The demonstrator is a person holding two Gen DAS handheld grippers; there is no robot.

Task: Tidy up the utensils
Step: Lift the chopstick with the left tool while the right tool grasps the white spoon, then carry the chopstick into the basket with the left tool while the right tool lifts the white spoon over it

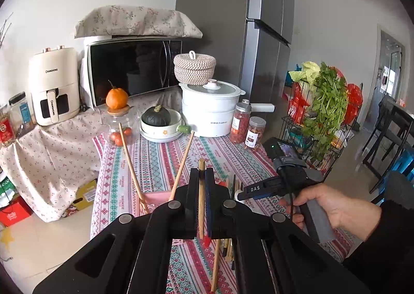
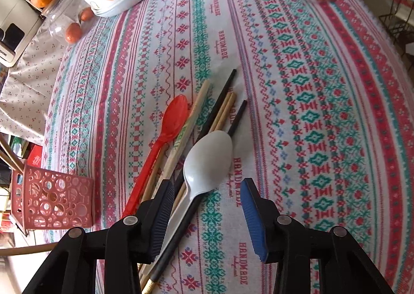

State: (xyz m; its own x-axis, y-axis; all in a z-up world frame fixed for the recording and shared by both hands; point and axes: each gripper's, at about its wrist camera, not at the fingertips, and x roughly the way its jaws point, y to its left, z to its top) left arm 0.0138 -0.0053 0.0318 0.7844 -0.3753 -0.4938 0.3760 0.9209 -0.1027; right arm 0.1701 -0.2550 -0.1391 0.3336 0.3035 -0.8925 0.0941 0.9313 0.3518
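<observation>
My left gripper (image 1: 202, 173) is shut on a pale wooden chopstick (image 1: 201, 203), held up above the table with its end poking past the fingertips. Below it stands a pink perforated holder (image 2: 54, 198), also visible as the pink holder (image 1: 157, 195), with two wooden chopsticks (image 1: 130, 162) leaning out of it. My right gripper (image 2: 207, 216) points down at the table, open, its blue pads either side of a white spoon (image 2: 208, 159) without touching it. A red spoon (image 2: 169, 128), black chopsticks (image 2: 222, 102) and more wooden chopsticks (image 2: 196, 110) lie in a loose pile under the white spoon.
The patterned tablecloth (image 2: 310, 113) has bare room to the right of the pile. At the back stand stacked bowls with a green squash (image 1: 156, 118), a glass jar (image 1: 117, 126), a white pot (image 1: 211, 110) and two snack jars (image 1: 254, 133). A hand (image 1: 333, 208) holds the right gripper.
</observation>
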